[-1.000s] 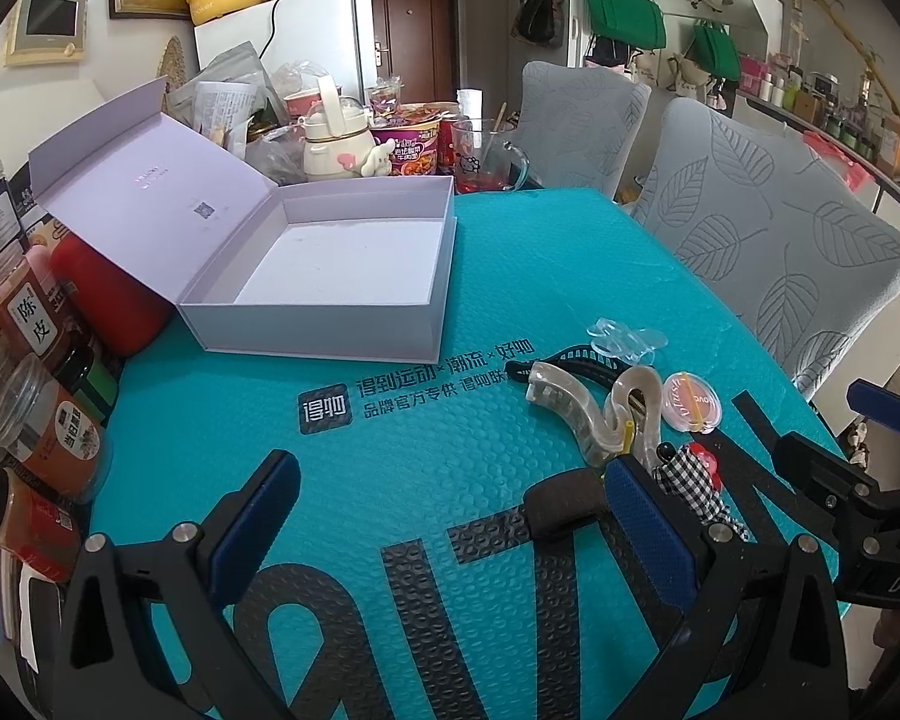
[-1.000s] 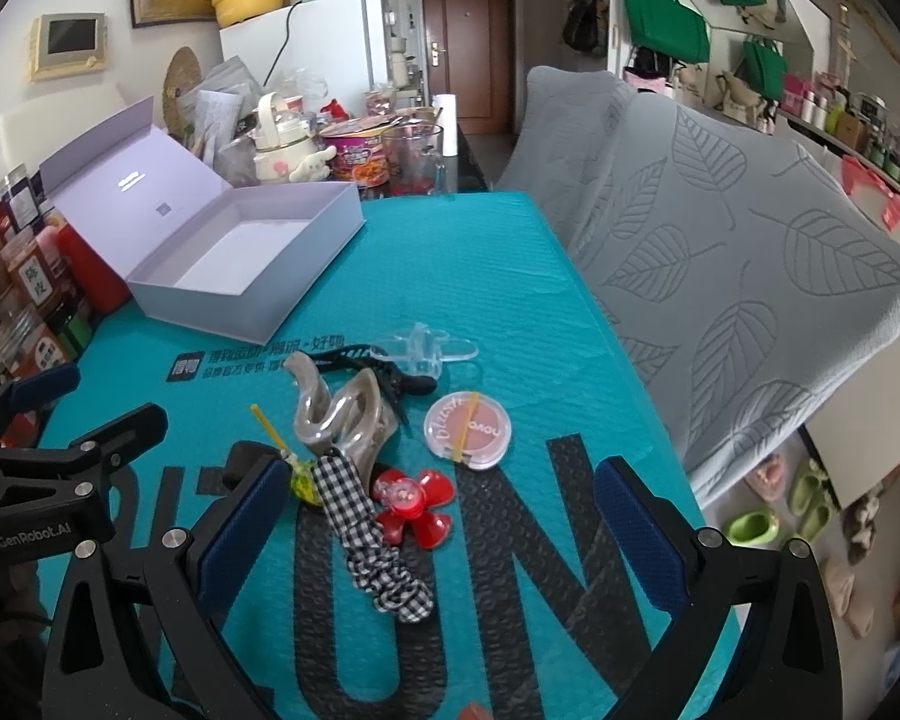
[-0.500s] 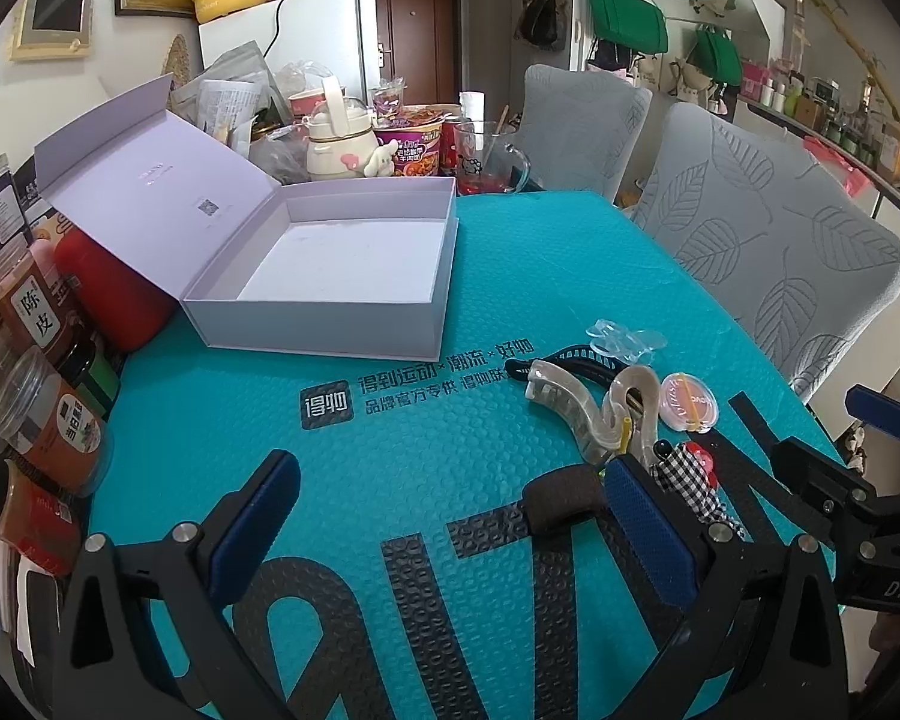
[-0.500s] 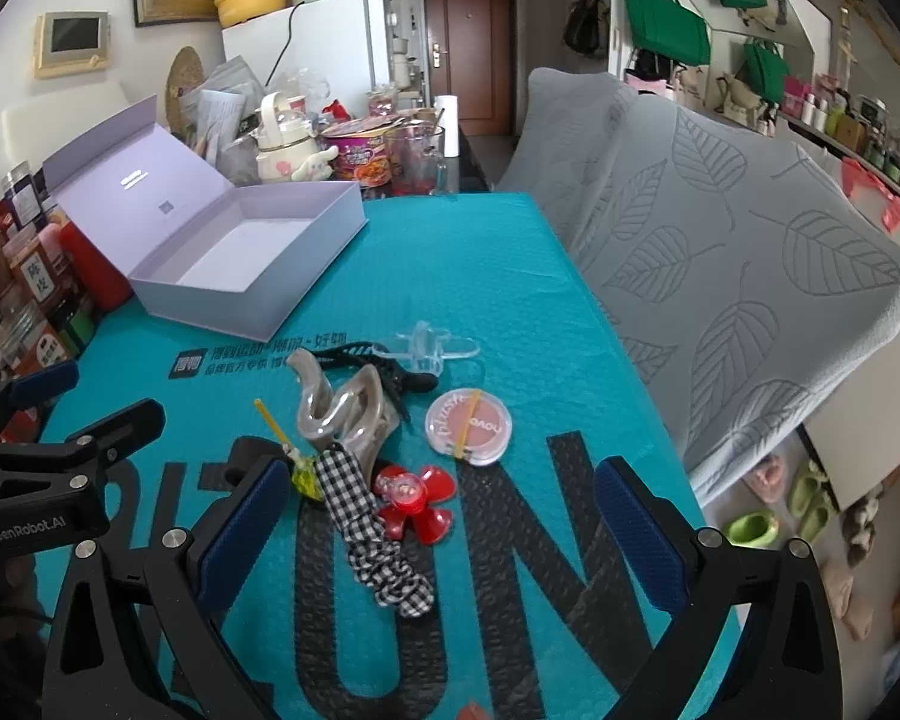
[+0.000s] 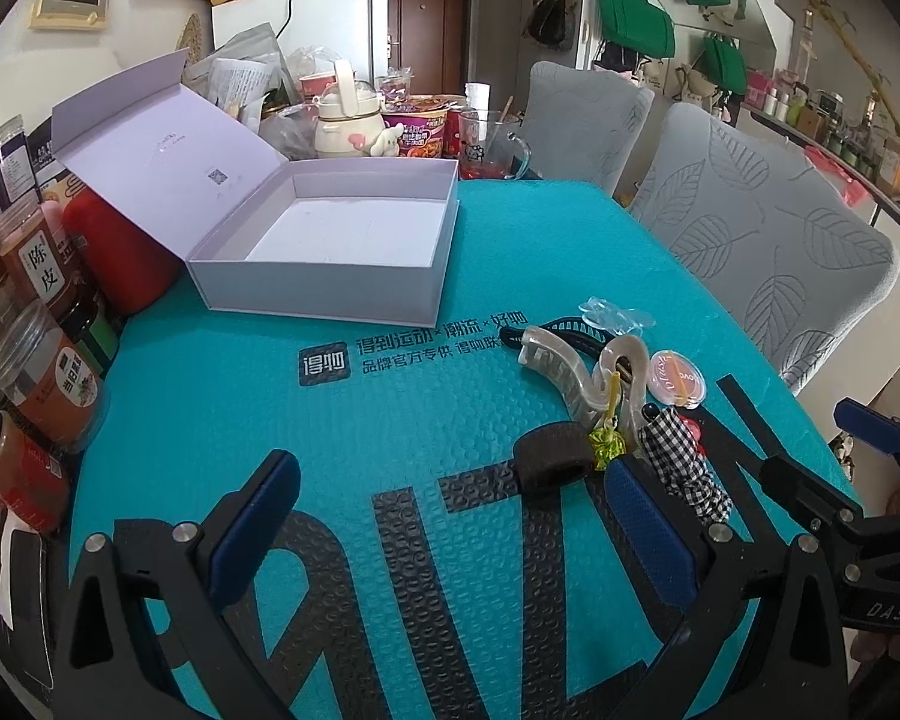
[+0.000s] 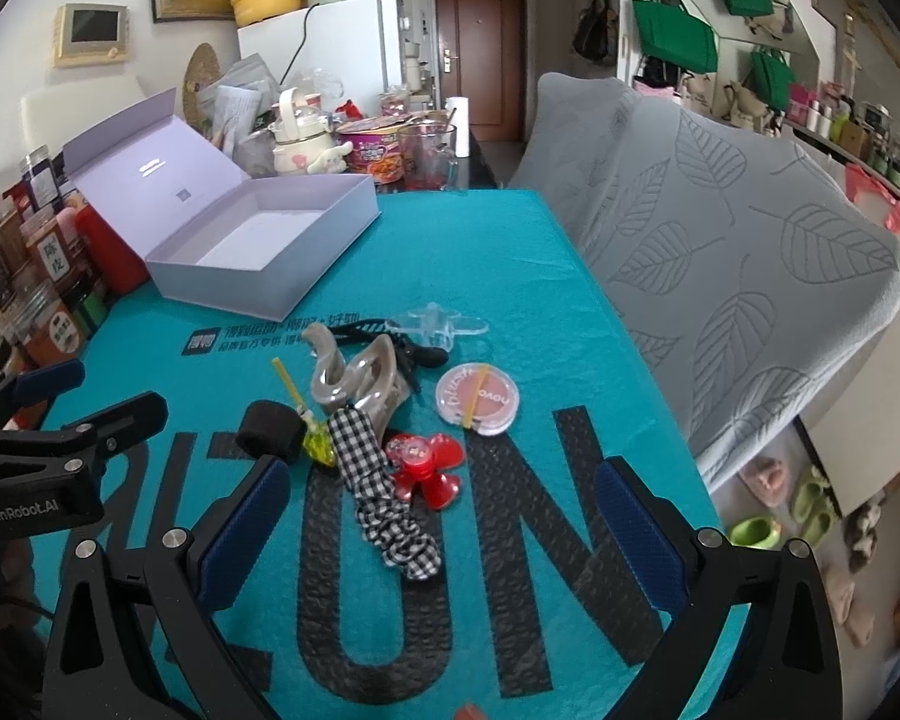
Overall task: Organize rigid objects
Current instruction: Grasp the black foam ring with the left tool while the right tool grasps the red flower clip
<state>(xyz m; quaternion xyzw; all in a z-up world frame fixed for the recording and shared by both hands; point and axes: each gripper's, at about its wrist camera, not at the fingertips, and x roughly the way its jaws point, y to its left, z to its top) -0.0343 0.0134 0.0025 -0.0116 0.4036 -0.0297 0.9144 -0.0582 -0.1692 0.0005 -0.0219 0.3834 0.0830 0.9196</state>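
Left gripper (image 5: 450,516) spread wide, holding nothing, low over the teal bubble-textured mat (image 5: 330,420) with its large black lettering. Right gripper (image 6: 438,516) likewise wide apart and empty, poised above the cluster of small items.

Between the right gripper's fingers (image 6: 246,516): a black-and-white checked scrunchie (image 6: 384,504), touching a red flower-shaped clip (image 6: 426,468). Just beyond: a black foam roller (image 6: 270,431) beside a yellow-green trinket on a stick (image 6: 318,447), a beige claw hair clip (image 6: 360,384), a round blush compact (image 6: 477,399) with a yellow strip across its lid, a clear plastic clip (image 6: 438,324) and a black comb-like piece (image 6: 378,330) partly under the claw clip.

Farther back on the left, well apart from the cluster: a pale lilac box (image 5: 330,252), lid standing open, inside bare.

Along the mat's left edge: jars and bottles (image 5: 36,360), some labelled in Chinese, plus a red container (image 5: 120,252). Behind the box: a cream kettle (image 5: 348,120), an instant noodle cup (image 5: 417,132), a glass mug (image 5: 492,144) and crumpled bags.

On the right: two chairs in grey leaf-patterned covers (image 5: 768,252). Beyond: a white fridge (image 5: 330,18) topped with a yellow pot, a brown door (image 5: 426,18), green bags (image 5: 636,24) hung on the wall. Slippers (image 6: 774,504) on the floor in the right wrist view.
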